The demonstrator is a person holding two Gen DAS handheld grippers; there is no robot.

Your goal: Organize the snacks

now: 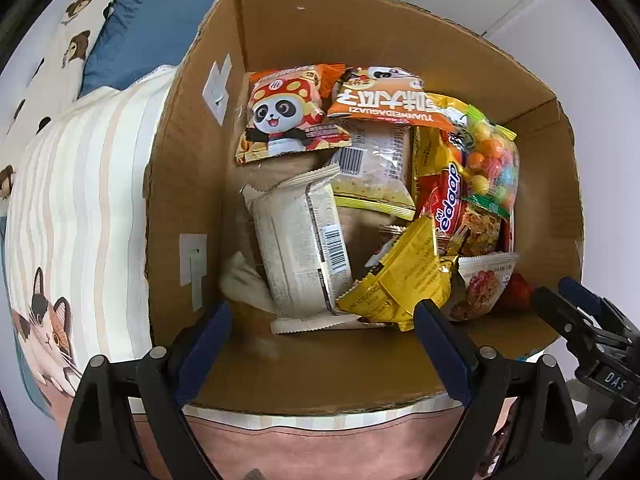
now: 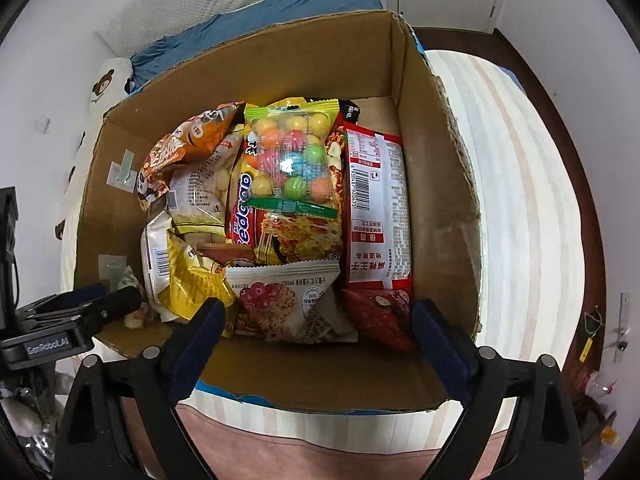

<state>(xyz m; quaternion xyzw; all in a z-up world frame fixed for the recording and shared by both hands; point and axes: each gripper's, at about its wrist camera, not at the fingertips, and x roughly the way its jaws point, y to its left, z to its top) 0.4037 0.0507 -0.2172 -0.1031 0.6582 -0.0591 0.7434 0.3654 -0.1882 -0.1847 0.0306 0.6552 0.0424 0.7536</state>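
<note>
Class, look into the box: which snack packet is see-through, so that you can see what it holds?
The candy bag: clear plastic with green ends, showing round coloured balls. It lies on top of the noodle packets; every other wrapper is printed and opaque.

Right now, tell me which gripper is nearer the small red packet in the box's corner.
Right. The right gripper hovers open with one finger beside the red packet; the left gripper hovers open farther along, over the beige and yellow packs.

A cardboard box [image 2: 440, 184] sits on a bed [image 2: 520, 200], packed with snack packets. In the right wrist view, a bag of candy balls [image 2: 292, 160] lies atop a noodle packet [image 2: 288, 232] at centre. At three o'clock lies a long packet [image 2: 378, 208]; at six, a cereal bar packet [image 2: 288, 304]; at nine, a crumpled packet [image 2: 192, 280].
</note>
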